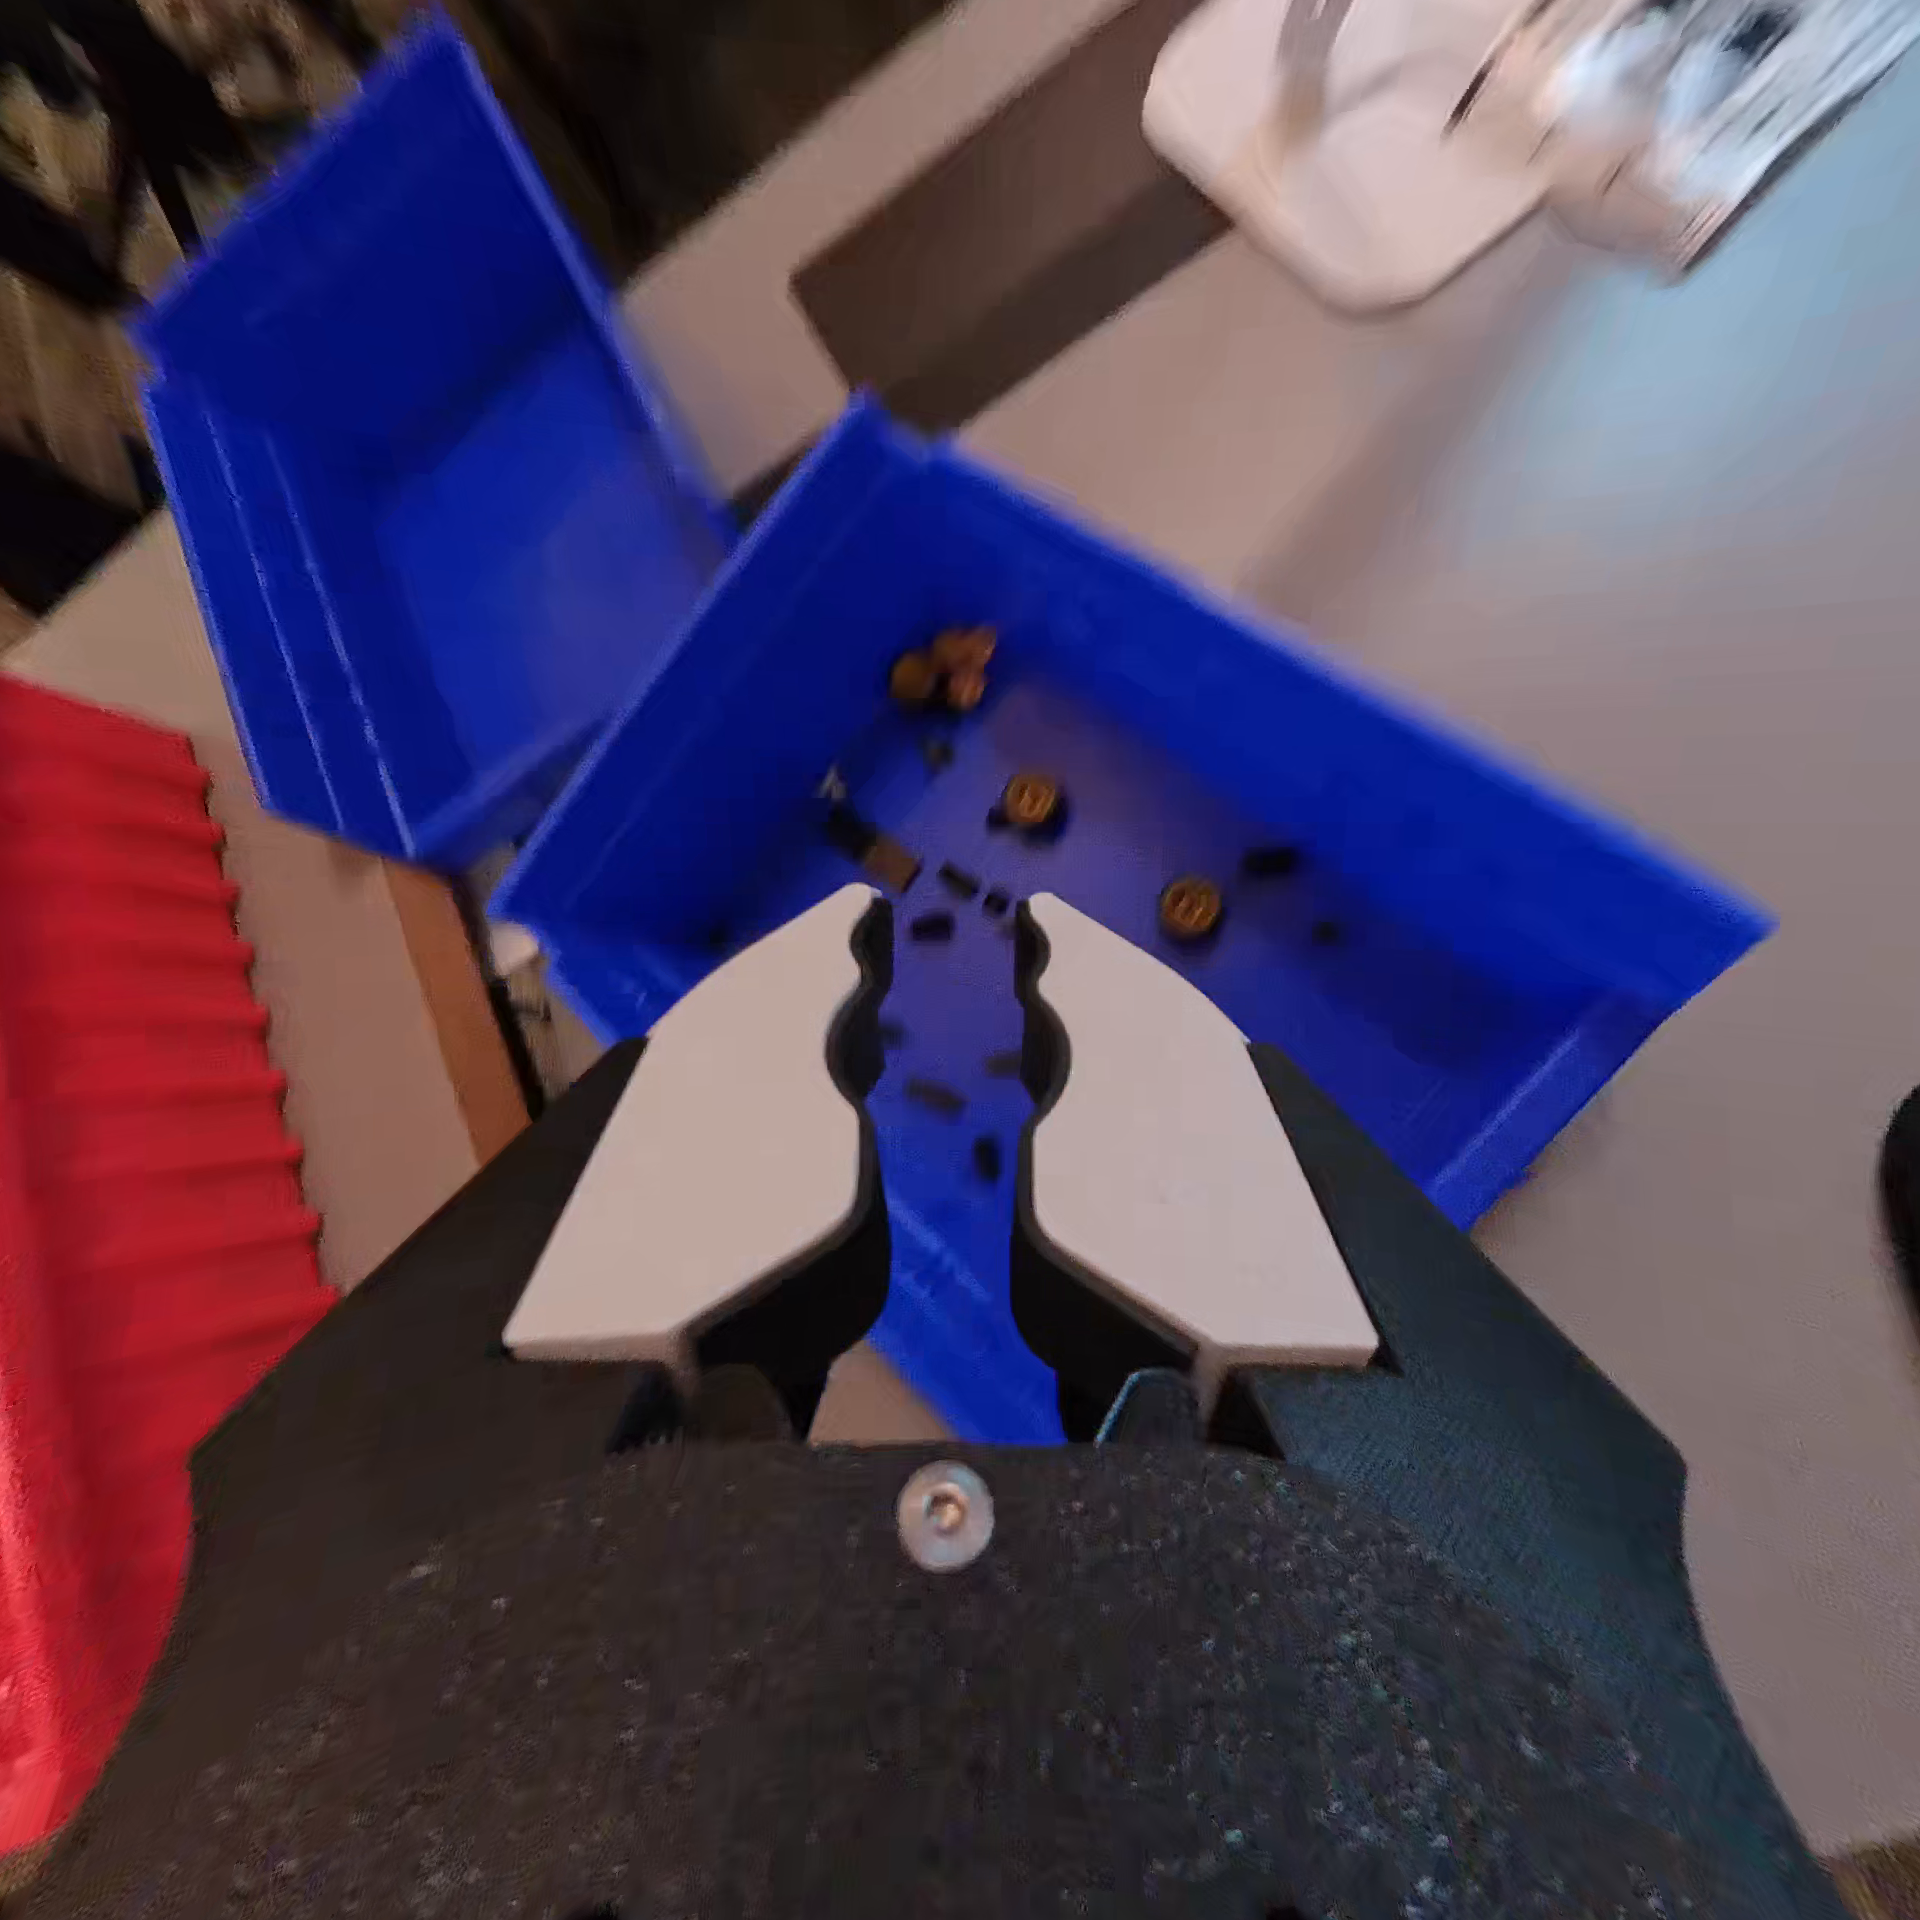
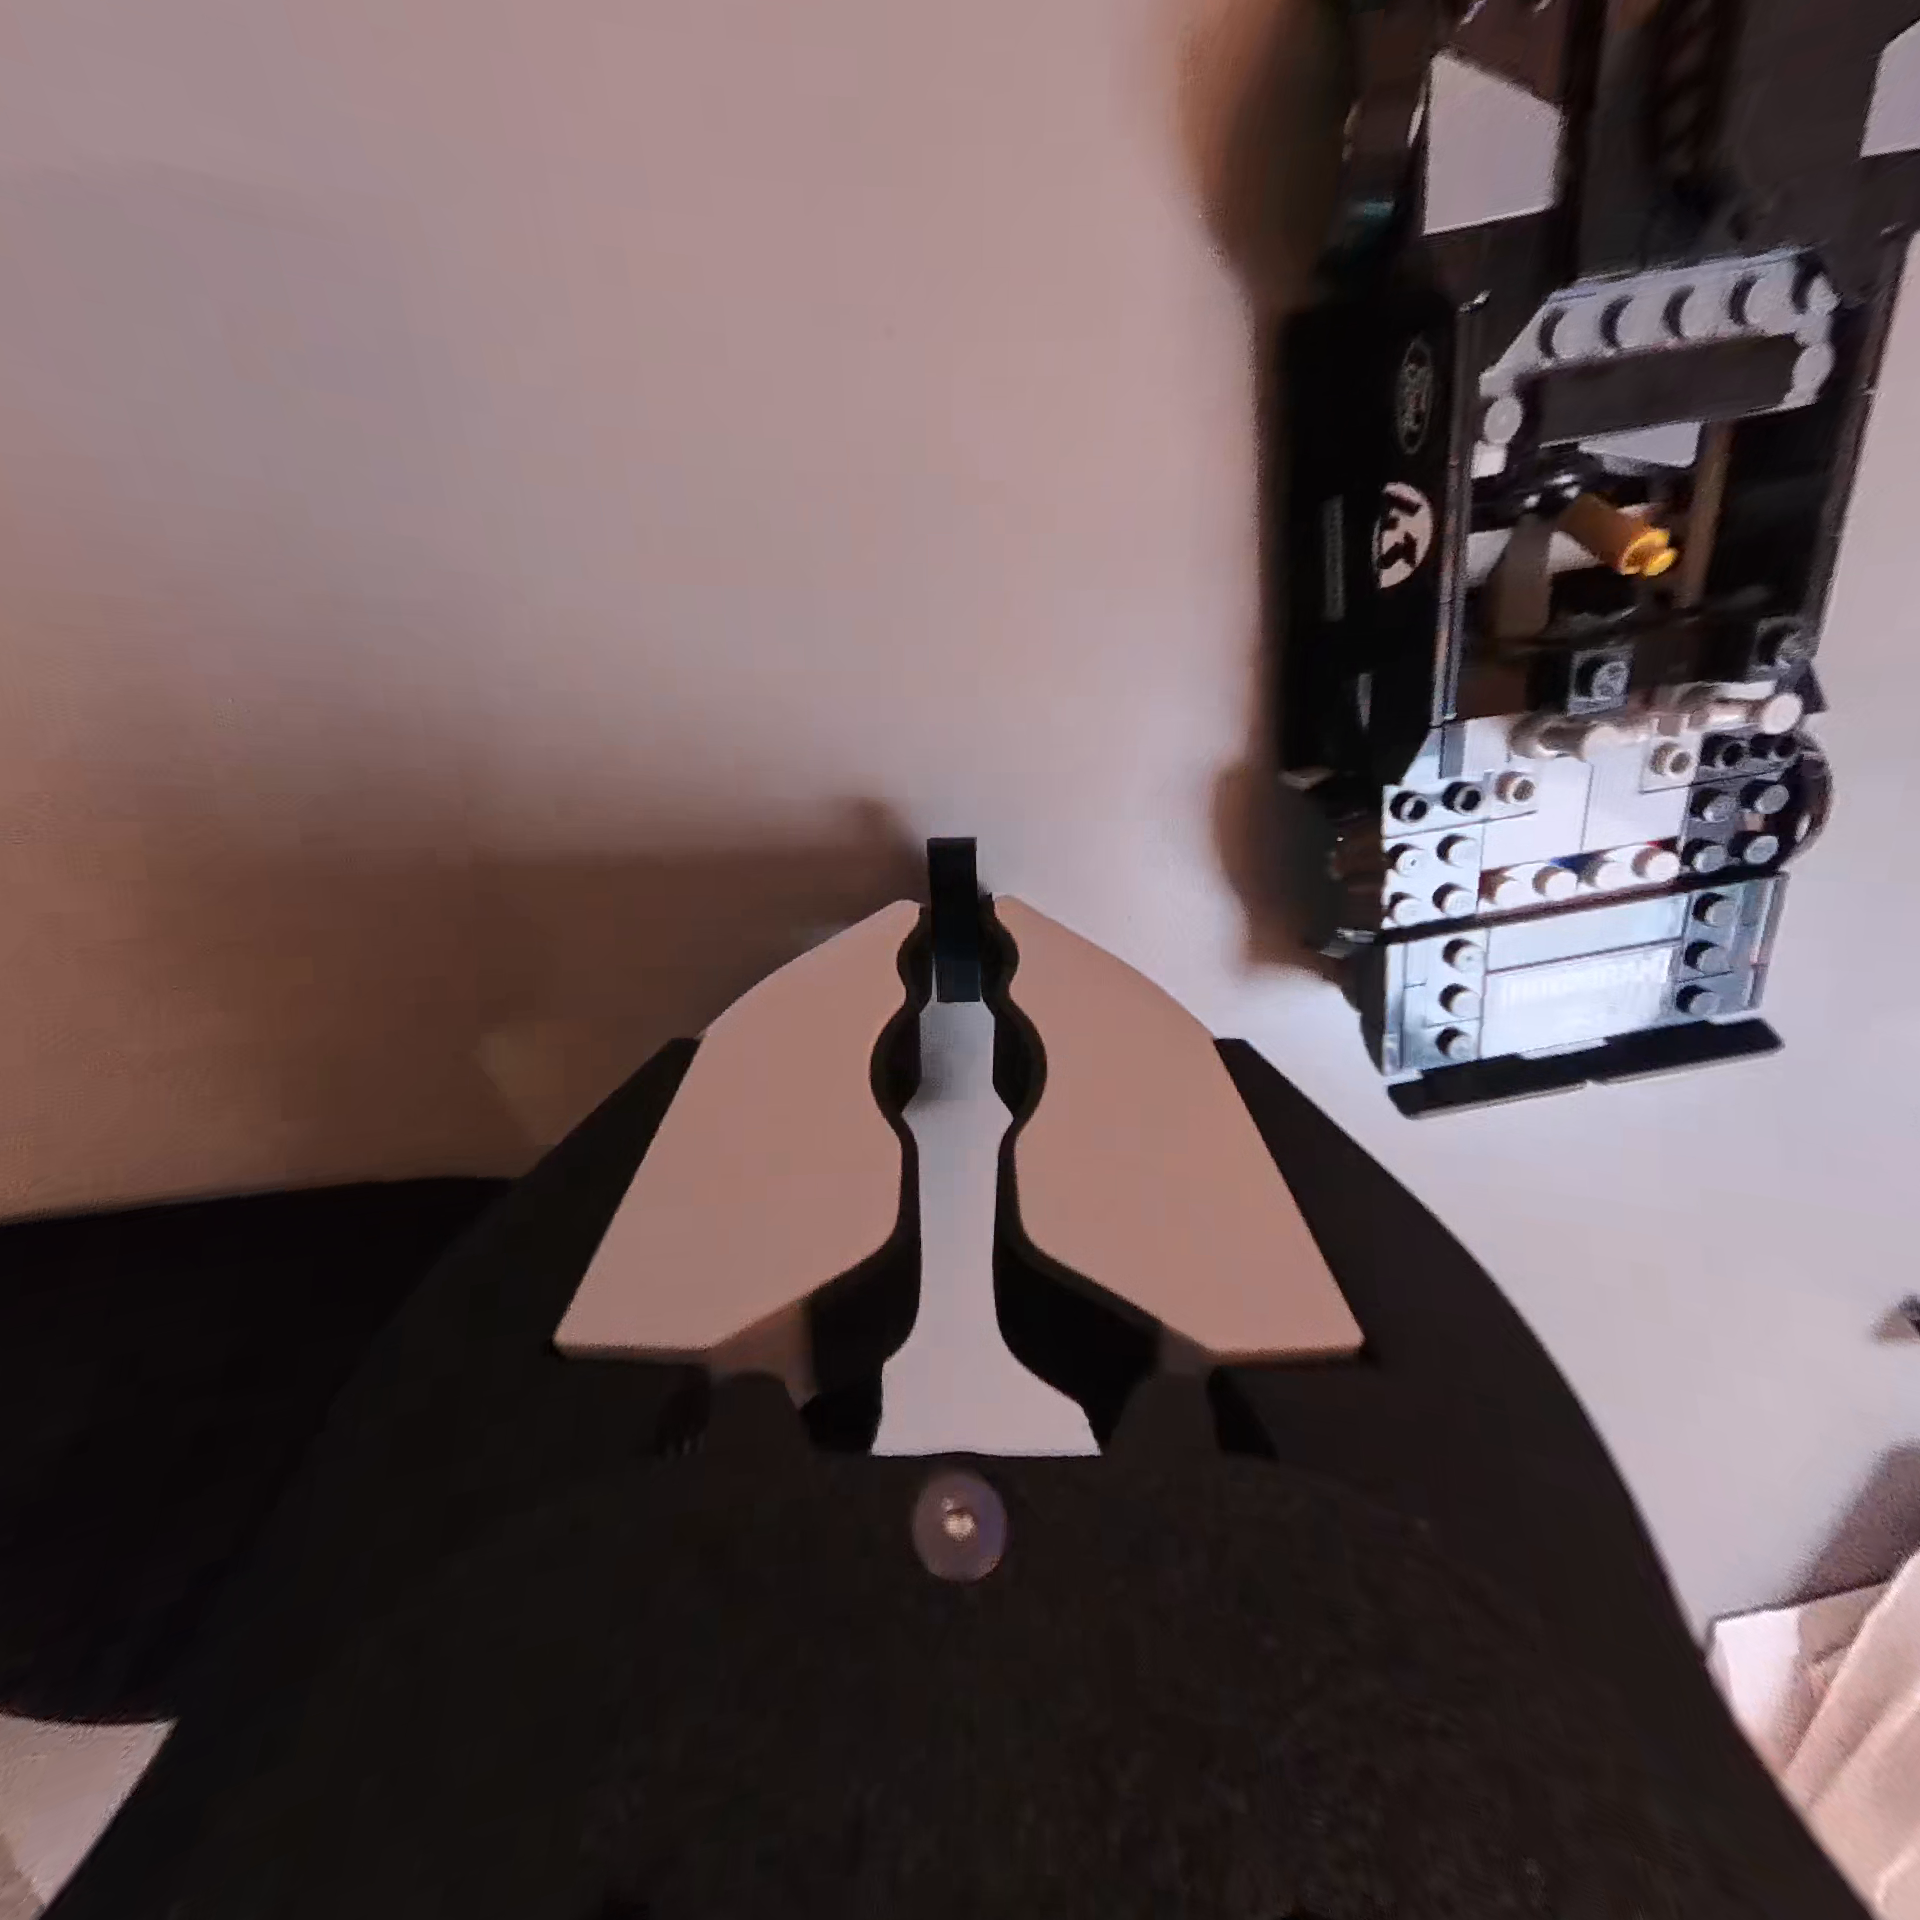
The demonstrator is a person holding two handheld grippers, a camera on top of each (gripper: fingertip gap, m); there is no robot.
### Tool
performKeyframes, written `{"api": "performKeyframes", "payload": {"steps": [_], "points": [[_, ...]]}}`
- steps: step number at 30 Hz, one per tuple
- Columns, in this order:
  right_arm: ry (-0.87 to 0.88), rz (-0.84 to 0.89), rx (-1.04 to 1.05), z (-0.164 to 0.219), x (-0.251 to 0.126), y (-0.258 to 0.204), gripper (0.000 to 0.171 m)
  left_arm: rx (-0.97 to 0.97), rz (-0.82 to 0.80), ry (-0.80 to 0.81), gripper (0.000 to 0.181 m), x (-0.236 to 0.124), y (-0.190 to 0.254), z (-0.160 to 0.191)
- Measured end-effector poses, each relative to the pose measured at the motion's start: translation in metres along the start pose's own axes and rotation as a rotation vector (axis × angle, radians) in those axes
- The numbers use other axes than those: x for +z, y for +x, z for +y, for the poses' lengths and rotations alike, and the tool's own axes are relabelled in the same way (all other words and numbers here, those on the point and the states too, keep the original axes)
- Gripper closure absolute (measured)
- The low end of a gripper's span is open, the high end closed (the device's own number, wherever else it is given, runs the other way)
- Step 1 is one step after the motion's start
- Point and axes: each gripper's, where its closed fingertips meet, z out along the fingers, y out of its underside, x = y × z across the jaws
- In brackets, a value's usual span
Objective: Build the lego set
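In the left wrist view my left gripper [image 1: 951, 909] is open and empty, hovering over a blue bin [image 1: 1351, 727] that holds several small black pieces [image 1: 956, 883] and a few gold round pieces [image 1: 1031, 800]. In the right wrist view my right gripper [image 2: 956, 904] is shut on a small black flat lego piece [image 2: 954, 914], held upright above the white table [image 2: 623, 416]. A partly built grey and black lego car [image 2: 1579, 665] lies on the table to the right of the gripper, apart from it.
A second blue bin [image 1: 416, 499] stands empty behind the first one. A red ridged thing [image 1: 114, 1091] lies at the left. A white base of a stand [image 1: 1340, 156] is at the far right. A dark shape [image 2: 156, 1403] lies near the front left. The red ridged thing [image 1: 114, 1091] sits 35 cm or so from the ends of my left fingers.
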Motion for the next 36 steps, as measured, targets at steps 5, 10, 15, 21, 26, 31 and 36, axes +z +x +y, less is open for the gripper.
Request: {"api": "performKeyframes", "payload": {"steps": [5, 10, 15, 21, 26, 31, 36], "points": [[0.001, -0.056, 0.048, -0.001, 0.001, 0.004, 0.153, 0.058, 0.066, -0.304, 0.151, 0.035, -0.014, 0.062], [0.013, -0.067, 0.053, -0.001, 0.0, 0.0, 0.127, 0.135, 0.179, -0.406, 0.148, 0.062, 0.0, 0.082], [0.177, -0.009, 0.132, -0.01, -0.017, 0.003, 0.126, 0.392, 0.26, -0.559, 0.148, 0.081, 0.007, 0.109], [0.324, 0.047, 0.28, 0.002, -0.036, 0.006, 0.13, 0.675, 0.308, -0.653, 0.144, 0.104, 0.007, 0.136], [0.339, 0.025, 0.358, 0.018, -0.036, 0.001, 0.131, 0.772, 0.362, -0.642, 0.145, 0.111, 0.015, 0.137], [0.351, 0.026, 0.37, 0.018, -0.037, 0.003, 0.132, 0.788, 0.451, -0.723, 0.167, 0.106, 0.023, 0.144], [0.374, 0.041, 0.362, 0.014, -0.038, 0.003, 0.133, 0.778, 0.459, -0.707, 0.172, 0.107, 0.02, 0.141]]}}
